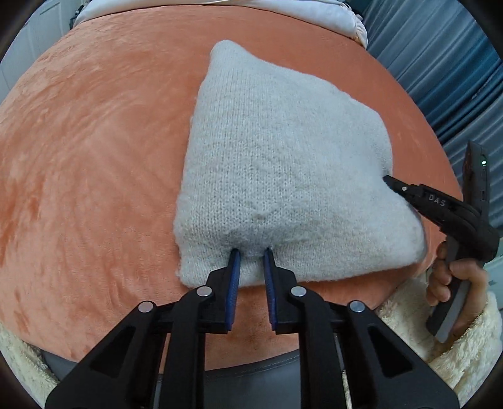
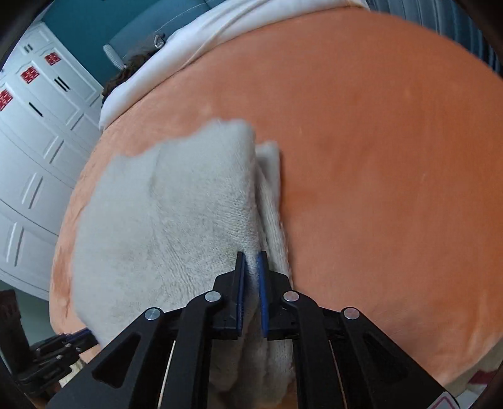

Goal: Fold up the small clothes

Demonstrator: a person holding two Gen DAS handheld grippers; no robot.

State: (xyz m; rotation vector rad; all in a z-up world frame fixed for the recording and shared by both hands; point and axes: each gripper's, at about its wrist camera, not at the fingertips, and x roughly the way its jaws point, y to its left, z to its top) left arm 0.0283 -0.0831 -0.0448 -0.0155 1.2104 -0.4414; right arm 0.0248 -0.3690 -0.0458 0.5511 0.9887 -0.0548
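Note:
A pale grey knitted sweater [image 1: 283,176] lies folded into a rough square on the orange plush bed cover [image 1: 94,157]. My left gripper [image 1: 251,251] has its blue-padded fingertips pressed into the sweater's near edge, jaws a little apart with knit between them. My right gripper [image 2: 251,256] is closed on the sweater's [image 2: 163,220] right folded edge; it also shows in the left wrist view [image 1: 389,180] at the sweater's right side. The left gripper appears at the lower left of the right wrist view [image 2: 75,338].
A white pillow or duvet [image 1: 283,12] lies at the far end of the bed. Blue curtains [image 1: 440,63] hang to the right. White cabinet doors [image 2: 37,132] stand to the left. The orange cover [image 2: 393,173] stretches right of the sweater.

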